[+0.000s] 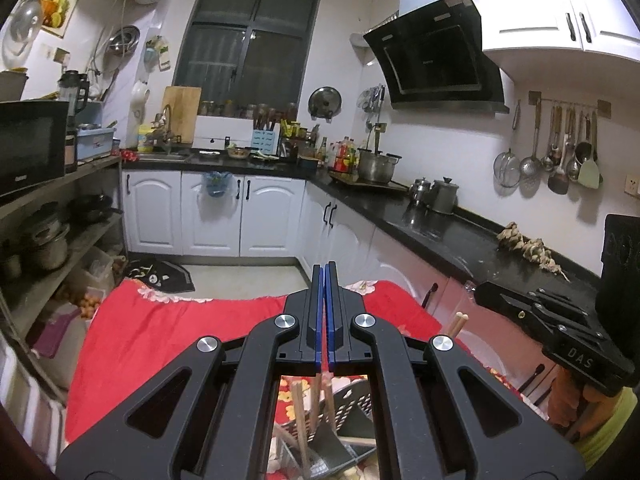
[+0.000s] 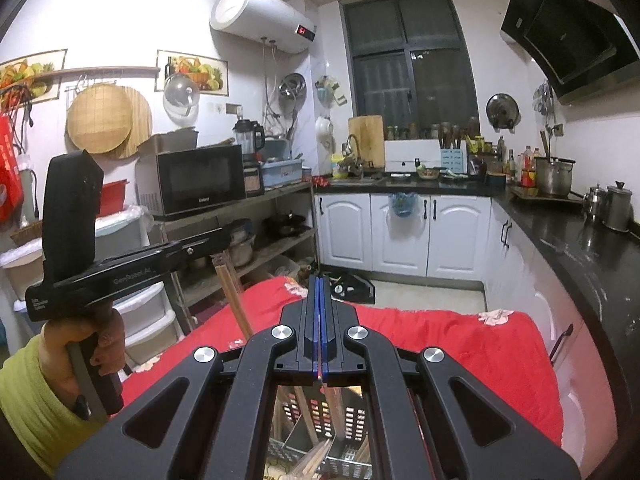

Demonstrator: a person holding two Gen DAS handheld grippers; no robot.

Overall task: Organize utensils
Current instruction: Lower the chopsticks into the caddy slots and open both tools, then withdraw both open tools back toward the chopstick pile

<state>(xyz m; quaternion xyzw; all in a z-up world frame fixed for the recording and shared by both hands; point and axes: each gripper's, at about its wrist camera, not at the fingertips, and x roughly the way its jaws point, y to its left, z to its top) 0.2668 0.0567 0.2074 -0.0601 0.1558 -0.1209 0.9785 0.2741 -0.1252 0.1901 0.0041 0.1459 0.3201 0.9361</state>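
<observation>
L gripper (image 1: pixel 325 270) above red cloth (image 1: pixel 168 332), jaws pressed together; chopsticks (image 2: pixel 232 292) hang beneath its front. Grey slotted basket (image 1: pixel 352 404) w/ wooden utensils (image 1: pixel 300 404) sits below both. R gripper (image 2: pixel 320 280): jaws pinching a thin stick.

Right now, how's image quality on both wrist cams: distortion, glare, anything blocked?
Left wrist view: strong fisheye bending of the window frame, dark corner vignette, glare on the black countertop; the gripper body hides most of the utensil basket. Right wrist view: same barrel warp, overexposed water heater, basket seen only through the frame opening. Both sharp, with no obvious motion blur.
</observation>
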